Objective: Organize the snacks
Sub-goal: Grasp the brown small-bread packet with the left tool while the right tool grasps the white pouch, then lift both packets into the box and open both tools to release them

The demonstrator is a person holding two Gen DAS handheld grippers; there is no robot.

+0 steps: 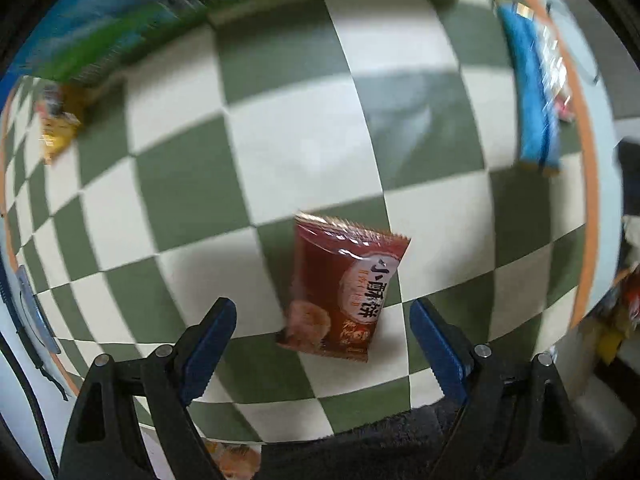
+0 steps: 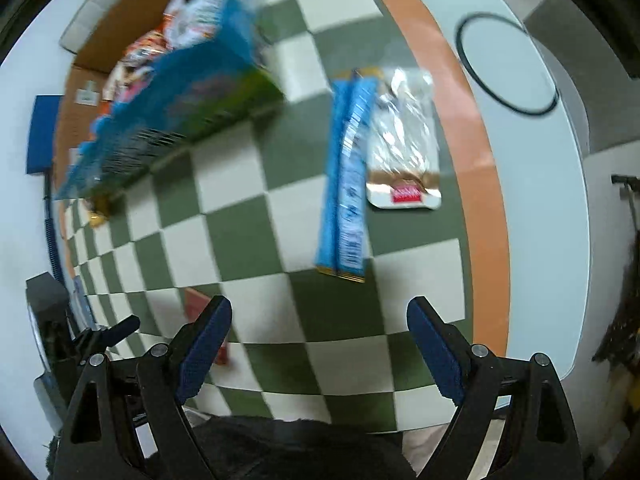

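A red biscuit packet (image 1: 340,292) lies flat on the green-and-white checkered cloth (image 1: 280,152), just ahead of my left gripper (image 1: 322,320), which is open and empty above it. My right gripper (image 2: 320,320) is open and empty over the cloth. Ahead of it lie a long blue packet (image 2: 346,176) and a clear packet with a red label (image 2: 406,140), side by side. The blue packet also shows in the left wrist view (image 1: 534,96) at the far right. A sliver of the red packet (image 2: 200,308) shows beside my right gripper's left finger.
A cardboard box (image 2: 120,24) with several snacks stands at the back left, with a blue-green snack box (image 2: 180,108) against it. A small yellow packet (image 1: 58,128) lies at the far left. The cloth has an orange border (image 2: 476,176) on a white table (image 2: 560,240).
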